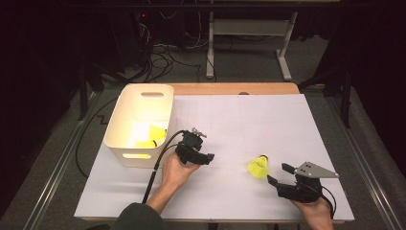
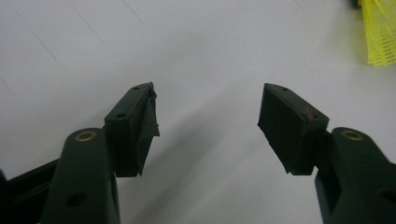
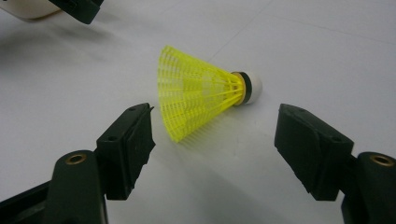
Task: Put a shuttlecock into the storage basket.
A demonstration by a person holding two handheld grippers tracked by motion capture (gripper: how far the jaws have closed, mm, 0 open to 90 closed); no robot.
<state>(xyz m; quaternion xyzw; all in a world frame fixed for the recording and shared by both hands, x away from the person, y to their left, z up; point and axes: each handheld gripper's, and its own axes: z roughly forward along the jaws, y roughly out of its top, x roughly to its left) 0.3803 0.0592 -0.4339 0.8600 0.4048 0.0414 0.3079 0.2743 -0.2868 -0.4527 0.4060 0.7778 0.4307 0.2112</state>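
A yellow shuttlecock (image 1: pixel 258 166) with a white cork tip lies on its side on the white table sheet (image 1: pixel 249 120), right of centre. My right gripper (image 1: pixel 280 174) sits just to its right, jaws open and pointing at it. In the right gripper view the shuttlecock (image 3: pixel 201 93) lies a little beyond the open right gripper (image 3: pixel 215 112), untouched. My left gripper (image 1: pixel 209 155) hovers near the table's middle, beside the bin, and holds nothing. In its own view the left gripper (image 2: pixel 208 91) is open over bare sheet, with the shuttlecock's skirt (image 2: pixel 380 32) at the top right corner.
A white plastic bin (image 1: pixel 136 158) with handle slots stands at the table's left and holds yellow shuttlecocks (image 1: pixel 152 134). Its corner (image 3: pixel 28 7) shows in the right gripper view. Beyond the table's far edge are cables and a desk frame (image 1: pixel 249 28) on the floor.
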